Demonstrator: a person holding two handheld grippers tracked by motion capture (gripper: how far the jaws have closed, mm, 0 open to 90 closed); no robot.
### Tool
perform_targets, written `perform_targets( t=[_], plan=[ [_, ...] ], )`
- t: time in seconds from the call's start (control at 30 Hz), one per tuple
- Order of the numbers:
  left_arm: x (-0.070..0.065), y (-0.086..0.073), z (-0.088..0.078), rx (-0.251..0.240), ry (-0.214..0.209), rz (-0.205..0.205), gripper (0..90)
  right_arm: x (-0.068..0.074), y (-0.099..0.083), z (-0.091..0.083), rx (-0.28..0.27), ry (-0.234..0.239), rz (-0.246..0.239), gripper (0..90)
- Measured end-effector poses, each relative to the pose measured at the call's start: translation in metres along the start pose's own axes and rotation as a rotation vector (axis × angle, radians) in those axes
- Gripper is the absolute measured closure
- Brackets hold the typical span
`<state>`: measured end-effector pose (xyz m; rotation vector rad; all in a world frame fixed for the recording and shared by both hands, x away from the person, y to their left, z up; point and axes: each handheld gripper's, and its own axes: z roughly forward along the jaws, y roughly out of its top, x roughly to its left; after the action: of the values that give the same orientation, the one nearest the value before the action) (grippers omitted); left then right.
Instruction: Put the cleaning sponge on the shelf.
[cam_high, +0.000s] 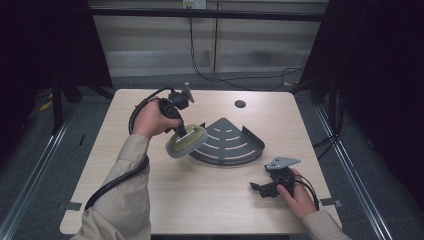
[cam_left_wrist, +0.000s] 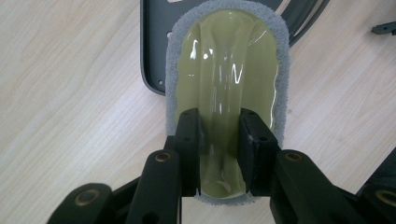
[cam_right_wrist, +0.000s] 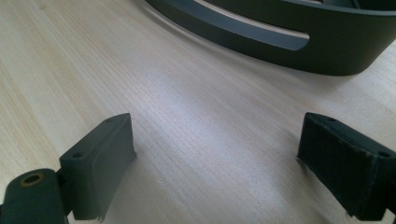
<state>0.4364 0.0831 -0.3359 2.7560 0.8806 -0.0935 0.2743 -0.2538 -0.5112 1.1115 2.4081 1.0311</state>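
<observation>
Over the left edge of the dark corner shelf (cam_high: 231, 141), the left claw (cam_high: 184, 131) grips a yellow scrubbing pad (cam_left_wrist: 229, 93) by its raised handle. Scrubbing the shelf looks underway; next, press the grey fleece underside down onto it. The right claw (cam_high: 261, 189) rests open on the pale wooden bench (cam_high: 175, 195), dark curtains around

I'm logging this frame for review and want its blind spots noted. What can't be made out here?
- Underside of the scrubber: faces away in the left gripper view; its near end sits behind the left gripper.
- Corner rack: cut off by the top edge in the right gripper view.
- Whether the scrubber touches the rack: the high view is too coarse.
- Right gripper jaws: too small in the high view.
</observation>
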Motion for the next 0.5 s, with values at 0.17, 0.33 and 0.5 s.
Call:
perform_targets(
  t=[0.17, 0.33, 0.5],
  plan=[
    [0.002, 0.007, 0.001, -0.004, 0.002, 0.007, 71.3, 0.0, 0.0, 0.0, 0.0, 0.0, 0.0, 10.0],
    [0.004, 0.014, 0.0, -0.014, 0.012, -0.007, 71.3, 0.0, 0.0, 0.0, 0.0, 0.0, 0.0, 10.0],
    [0.006, 0.02, -0.001, -0.018, 0.02, -0.009, 71.3, 0.0, 0.0, 0.0, 0.0, 0.0, 0.001, 10.0]
  ],
)
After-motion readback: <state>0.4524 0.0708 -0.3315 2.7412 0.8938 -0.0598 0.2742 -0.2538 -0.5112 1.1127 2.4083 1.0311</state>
